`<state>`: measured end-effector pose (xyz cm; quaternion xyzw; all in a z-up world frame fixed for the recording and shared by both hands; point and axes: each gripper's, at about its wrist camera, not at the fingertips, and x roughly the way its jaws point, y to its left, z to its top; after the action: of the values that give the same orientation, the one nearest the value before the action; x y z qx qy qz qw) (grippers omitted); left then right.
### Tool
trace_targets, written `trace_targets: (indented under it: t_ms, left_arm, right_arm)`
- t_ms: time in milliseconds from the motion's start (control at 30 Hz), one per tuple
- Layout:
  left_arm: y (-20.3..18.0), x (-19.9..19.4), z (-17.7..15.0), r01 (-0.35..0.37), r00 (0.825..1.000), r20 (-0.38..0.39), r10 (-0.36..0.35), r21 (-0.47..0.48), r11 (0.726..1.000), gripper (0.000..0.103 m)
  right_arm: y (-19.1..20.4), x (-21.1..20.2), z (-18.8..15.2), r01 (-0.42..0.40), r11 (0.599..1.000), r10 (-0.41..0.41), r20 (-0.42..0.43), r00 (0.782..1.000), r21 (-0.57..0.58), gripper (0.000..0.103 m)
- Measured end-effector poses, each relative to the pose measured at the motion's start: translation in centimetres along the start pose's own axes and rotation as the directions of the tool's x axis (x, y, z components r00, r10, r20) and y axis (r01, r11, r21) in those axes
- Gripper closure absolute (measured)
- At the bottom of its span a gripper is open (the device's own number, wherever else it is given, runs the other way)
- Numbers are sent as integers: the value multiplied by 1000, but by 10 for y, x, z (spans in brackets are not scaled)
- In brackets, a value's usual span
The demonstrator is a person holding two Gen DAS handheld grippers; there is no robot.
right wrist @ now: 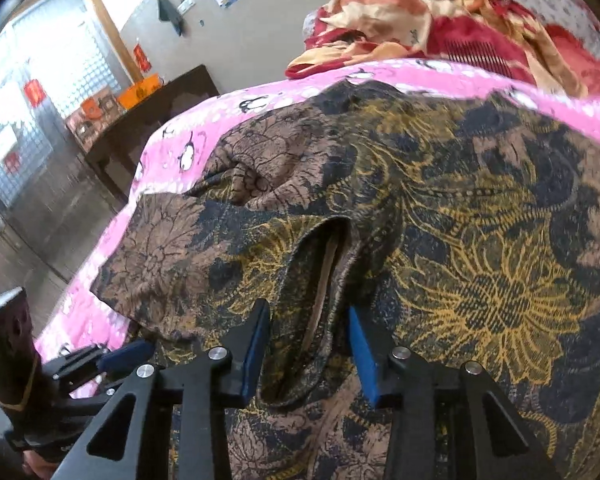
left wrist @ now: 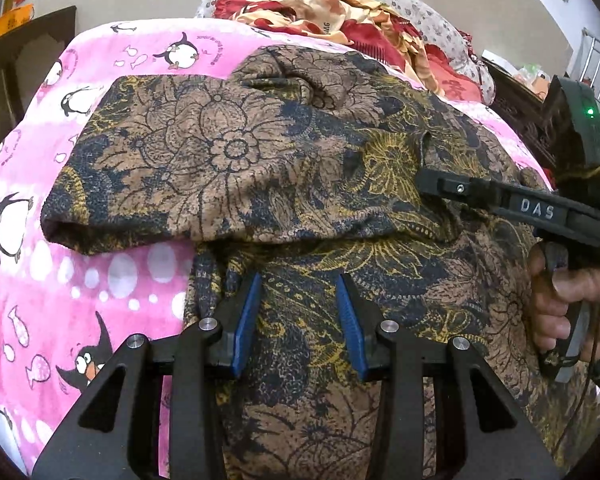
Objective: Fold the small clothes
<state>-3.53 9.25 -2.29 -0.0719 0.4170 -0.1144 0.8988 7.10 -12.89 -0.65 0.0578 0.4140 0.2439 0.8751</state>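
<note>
A brown, black and yellow floral garment lies spread on a pink penguin blanket; one part is folded over to the left. My left gripper is open, its blue pads resting over the garment's near part. My right gripper is open, its pads either side of a raised fold with a slit opening in the garment. The right gripper also shows in the left wrist view at the right, low over the cloth. The left gripper's pads show at the right wrist view's lower left.
A crumpled red and cream floral cloth lies on a grey dotted pillow behind the blanket. A dark wooden cabinet with orange boxes stands left of the bed. A wall and a window are beyond it.
</note>
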Motion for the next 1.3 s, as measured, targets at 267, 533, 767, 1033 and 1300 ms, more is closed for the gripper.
trace_targets:
  t_ms: [267, 533, 767, 1033, 1300]
  left_arm:
    - [1, 3, 2, 0, 1000, -1, 0, -2, 1000, 65]
    - [2, 2, 2, 5, 1000, 0, -5, -8, 1000, 65]
    - [1, 3, 2, 5, 1000, -1, -5, -7, 1000, 65]
    - [3, 3, 2, 6, 1000, -1, -6, -7, 1000, 65]
    - [3, 3, 2, 2, 1000, -2, -2, -3, 1000, 65]
  right_arm:
    - [15, 12, 1, 157, 986, -159, -39, 987, -55, 69]
    - [-7, -5, -4, 122, 990, -120, -23, 992, 67, 80]
    - [-8, 0, -2, 63, 993, -61, -22, 998, 102, 95]
    - [-67, -82, -1, 16, 968, -46, 116, 992, 249, 100]
    - [-159, -133, -39, 286, 905, -287, -42, 957, 315, 100]
